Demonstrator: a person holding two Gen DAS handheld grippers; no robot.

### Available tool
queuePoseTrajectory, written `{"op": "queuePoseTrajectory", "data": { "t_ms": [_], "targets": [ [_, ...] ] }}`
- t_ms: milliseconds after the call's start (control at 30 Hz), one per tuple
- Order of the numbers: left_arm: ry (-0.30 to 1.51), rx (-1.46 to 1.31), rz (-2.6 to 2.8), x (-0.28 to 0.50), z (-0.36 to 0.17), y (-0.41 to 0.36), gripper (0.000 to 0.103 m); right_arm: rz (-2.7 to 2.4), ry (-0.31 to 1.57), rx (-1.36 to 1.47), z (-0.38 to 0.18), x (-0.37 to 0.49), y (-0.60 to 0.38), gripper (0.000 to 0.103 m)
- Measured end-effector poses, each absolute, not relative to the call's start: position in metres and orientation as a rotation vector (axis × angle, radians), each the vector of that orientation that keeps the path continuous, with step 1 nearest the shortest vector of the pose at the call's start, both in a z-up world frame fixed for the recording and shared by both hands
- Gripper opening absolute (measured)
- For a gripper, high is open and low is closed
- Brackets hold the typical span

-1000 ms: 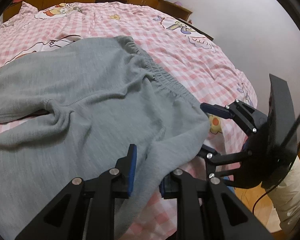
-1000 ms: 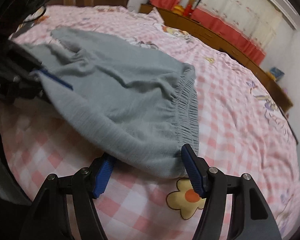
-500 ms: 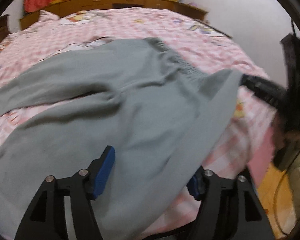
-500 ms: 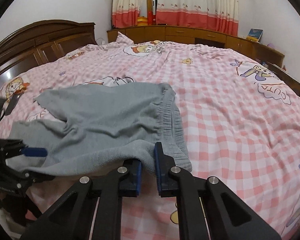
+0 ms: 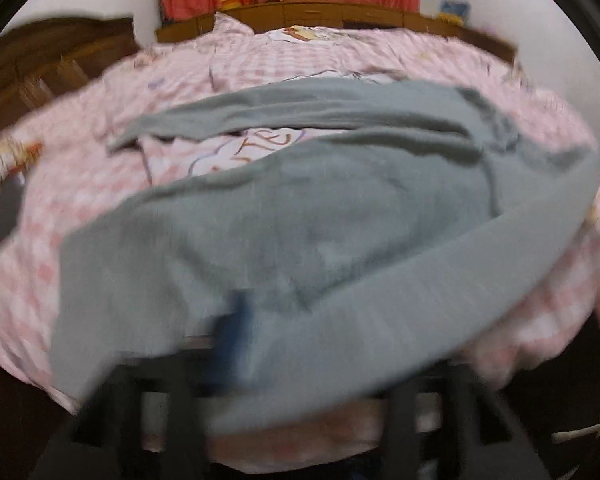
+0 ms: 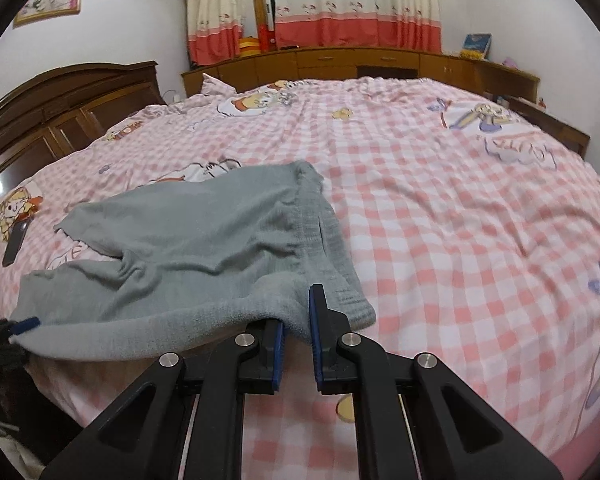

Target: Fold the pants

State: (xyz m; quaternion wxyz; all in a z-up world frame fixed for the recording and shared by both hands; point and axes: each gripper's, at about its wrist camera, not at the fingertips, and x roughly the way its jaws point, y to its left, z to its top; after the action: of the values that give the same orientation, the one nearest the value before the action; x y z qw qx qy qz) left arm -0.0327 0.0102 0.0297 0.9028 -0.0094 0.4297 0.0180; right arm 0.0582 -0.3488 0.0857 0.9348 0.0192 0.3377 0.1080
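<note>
I am working two handheld grippers over a wide bed with a pink-and-white checked cartoon sheet (image 6: 440, 208). The soft grey fleece pants (image 6: 204, 236) lie on the near left part of the bed, legs spread apart and pointing left, elastic waistband to the right.

My right gripper (image 6: 297, 344) has its blue-padded fingers (image 6: 315, 320) nearly closed on the near corner of the waistband, with grey fabric bunched between them. A second ago those fingers were wide open around that corner, so the pinch is new and the waist end is now secured and raised.

My left gripper (image 5: 324, 344) view is badly blurred with motion. Grey cloth drapes over its fingers; one blue pad shows, but I cannot tell how far they are open or whether they grip anything. From the right view, a blue fingertip of the left gripper (image 6: 27, 323) sits at the near leg's end, touching the cloth.

Compared with a second ago, the near edge has lifted off the sheet. I judge that the first fold, near leg over far leg, is starting.

A dark phone (image 6: 14, 245) lies left of the pants.
</note>
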Motion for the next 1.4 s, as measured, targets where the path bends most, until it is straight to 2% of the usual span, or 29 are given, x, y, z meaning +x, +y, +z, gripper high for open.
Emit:
{"op": "queuePoseTrajectory", "data": {
  "t_ms": [33, 100, 300, 467, 533, 733, 900, 1200, 1400],
  "targets": [
    [0.888, -0.071, 0.020, -0.034, 0.032, 0.016, 0.019, 0.214, 0.696, 0.040, 0.084, 0.057, -0.349, 0.012],
    [0.855, -0.106, 0.000, -0.038, 0.040, 0.020, 0.012, 0.199, 0.709, 0.041, 0.079, 0.053, -0.350, 0.012],
    [0.823, -0.156, -0.134, -0.049, 0.062, 0.009, 0.008, 0.118, 0.713, -0.005, 0.071, 0.052, -0.356, 0.012],
    [0.760, -0.178, -0.206, -0.067, 0.090, -0.005, 0.006, 0.120, 0.689, 0.010, 0.080, 0.054, -0.362, 0.011],
    [0.697, -0.160, -0.208, -0.077, 0.105, -0.010, 0.006, 0.114, 0.686, 0.008, 0.083, 0.053, -0.365, 0.004],
    [0.541, -0.074, -0.254, -0.108, 0.153, -0.036, 0.006, 0.114, 0.647, -0.011, 0.100, 0.048, -0.376, 0.004],
    [0.509, -0.019, -0.288, -0.108, 0.168, -0.049, 0.006, 0.113, 0.611, -0.030, 0.117, 0.059, -0.373, 0.004],
    [0.603, -0.084, -0.170, -0.002, 0.185, 0.004, 0.006, 0.153, 0.630, -0.113, 0.134, 0.132, -0.335, 0.004],
    [0.714, -0.161, -0.086, 0.094, 0.166, 0.058, 0.006, 0.215, 0.725, -0.095, 0.121, 0.219, -0.308, 0.004]
  ]
}}
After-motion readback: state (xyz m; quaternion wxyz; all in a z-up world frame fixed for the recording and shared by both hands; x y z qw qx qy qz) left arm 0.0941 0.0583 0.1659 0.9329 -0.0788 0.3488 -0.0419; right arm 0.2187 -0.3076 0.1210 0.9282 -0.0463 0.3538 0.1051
